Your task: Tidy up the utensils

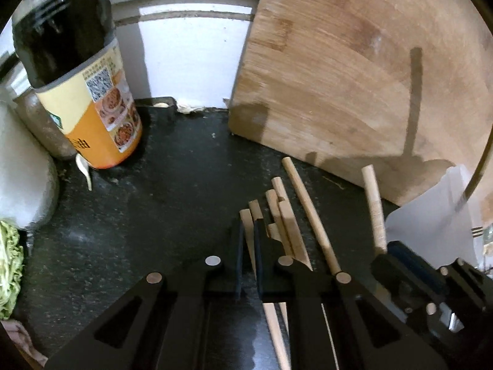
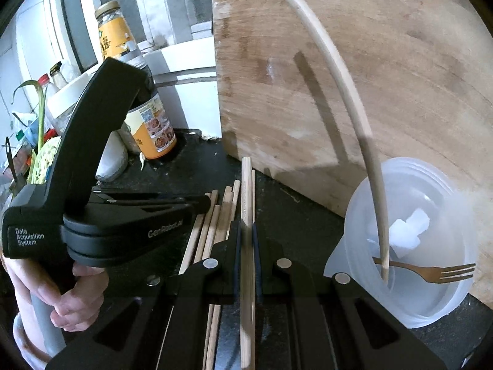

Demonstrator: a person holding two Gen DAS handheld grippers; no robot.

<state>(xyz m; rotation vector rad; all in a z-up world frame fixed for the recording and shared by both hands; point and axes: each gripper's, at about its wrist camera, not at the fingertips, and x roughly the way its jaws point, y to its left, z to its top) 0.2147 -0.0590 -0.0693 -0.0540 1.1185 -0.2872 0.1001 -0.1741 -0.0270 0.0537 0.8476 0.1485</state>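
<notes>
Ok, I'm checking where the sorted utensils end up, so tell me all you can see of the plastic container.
The plastic container is a translucent, frosted white tub with a ridged rim, open-topped, standing on the dark counter close against the wooden cutting board. Inside, one pale chopstick leans up out of it, a small brown fork lies across, and something white sits at the bottom.

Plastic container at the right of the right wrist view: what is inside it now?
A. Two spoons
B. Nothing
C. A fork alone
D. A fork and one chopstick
D: a fork lies inside the translucent container, and a single pale chopstick stands in it, leaning toward the cutting board.
</notes>
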